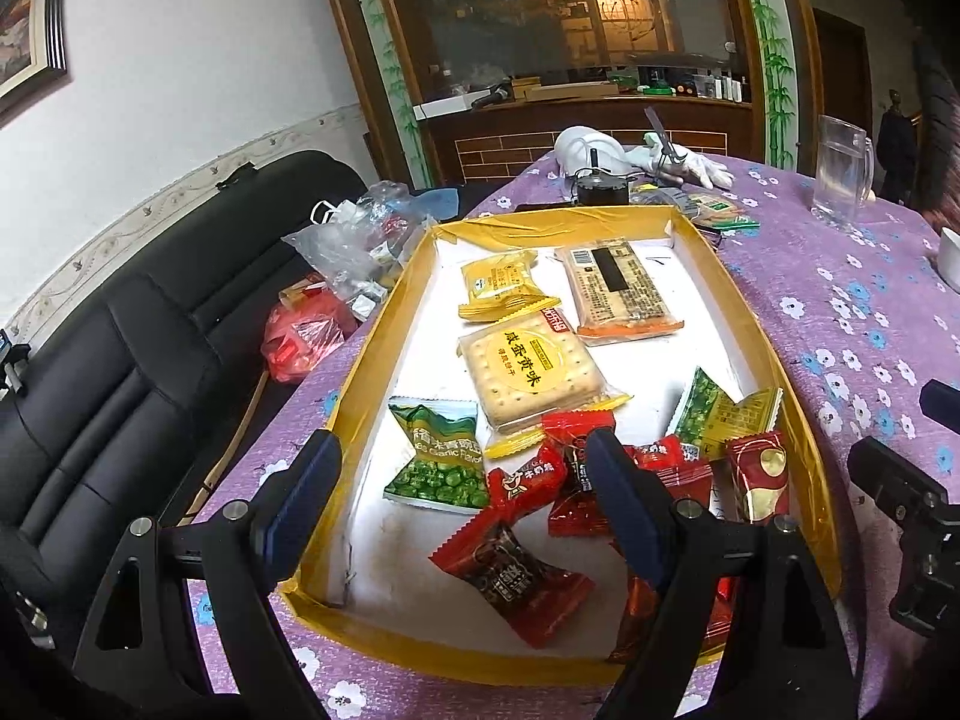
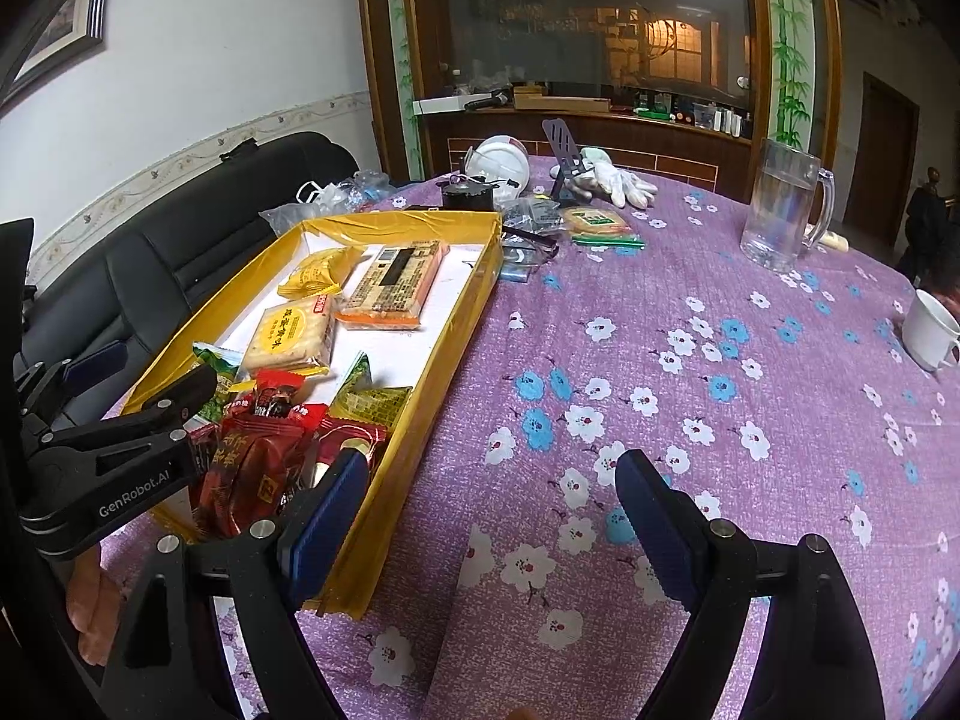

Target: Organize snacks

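Observation:
A yellow-rimmed tray (image 1: 384, 324) (image 2: 462, 324) with a white floor lies on the purple flowered tablecloth. It holds a yellow cracker pack (image 1: 531, 375) (image 2: 291, 333), a small yellow pack (image 1: 501, 285), an orange-edged biscuit pack (image 1: 621, 288) (image 2: 396, 288), two green pea packs (image 1: 441, 456) (image 1: 720, 414) and several red candy packs (image 1: 516, 576) (image 2: 258, 462). My left gripper (image 1: 462, 480) is open and empty above the tray's near end. My right gripper (image 2: 492, 510) is open and empty over bare cloth, right of the tray.
A glass pitcher (image 2: 780, 204) and a white cup (image 2: 930, 330) stand at the right. White gloves (image 2: 612, 180), a dark pot (image 2: 468, 195), a phone stand and small packets (image 2: 597, 222) lie beyond the tray. A black sofa (image 1: 120, 330) with plastic bags (image 1: 354, 240) is left of the table.

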Demonstrator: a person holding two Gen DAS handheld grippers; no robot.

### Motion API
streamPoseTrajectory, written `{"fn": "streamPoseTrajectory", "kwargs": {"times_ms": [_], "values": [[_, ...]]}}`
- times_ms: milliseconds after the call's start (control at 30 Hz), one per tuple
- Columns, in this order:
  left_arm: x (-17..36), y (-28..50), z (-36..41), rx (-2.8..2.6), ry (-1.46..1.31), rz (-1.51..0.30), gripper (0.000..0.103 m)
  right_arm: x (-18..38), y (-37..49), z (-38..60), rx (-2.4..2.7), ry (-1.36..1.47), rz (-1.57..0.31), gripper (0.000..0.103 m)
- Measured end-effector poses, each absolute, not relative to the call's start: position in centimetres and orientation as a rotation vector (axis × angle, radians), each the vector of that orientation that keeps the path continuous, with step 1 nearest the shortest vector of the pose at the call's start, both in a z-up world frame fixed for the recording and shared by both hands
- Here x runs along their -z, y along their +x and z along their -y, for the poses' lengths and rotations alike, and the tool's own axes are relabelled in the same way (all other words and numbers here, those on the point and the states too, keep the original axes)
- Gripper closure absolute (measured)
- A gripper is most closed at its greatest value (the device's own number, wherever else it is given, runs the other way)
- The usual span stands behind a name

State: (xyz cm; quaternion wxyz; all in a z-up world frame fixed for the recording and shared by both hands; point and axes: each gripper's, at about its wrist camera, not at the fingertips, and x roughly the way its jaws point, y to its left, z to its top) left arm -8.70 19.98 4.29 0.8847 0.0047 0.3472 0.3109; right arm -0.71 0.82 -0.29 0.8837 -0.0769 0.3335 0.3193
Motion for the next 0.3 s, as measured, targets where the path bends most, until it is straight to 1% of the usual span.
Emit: {"fn": "streamPoseTrajectory", "kwargs": {"times_ms": [300], "values": [[-4.26,-8.82,-19.89,-0.730,0.077,-0.715,0.019,0.34,-0.77,-0.88,-0.657,-0.161,-0.695,0.017]]}}
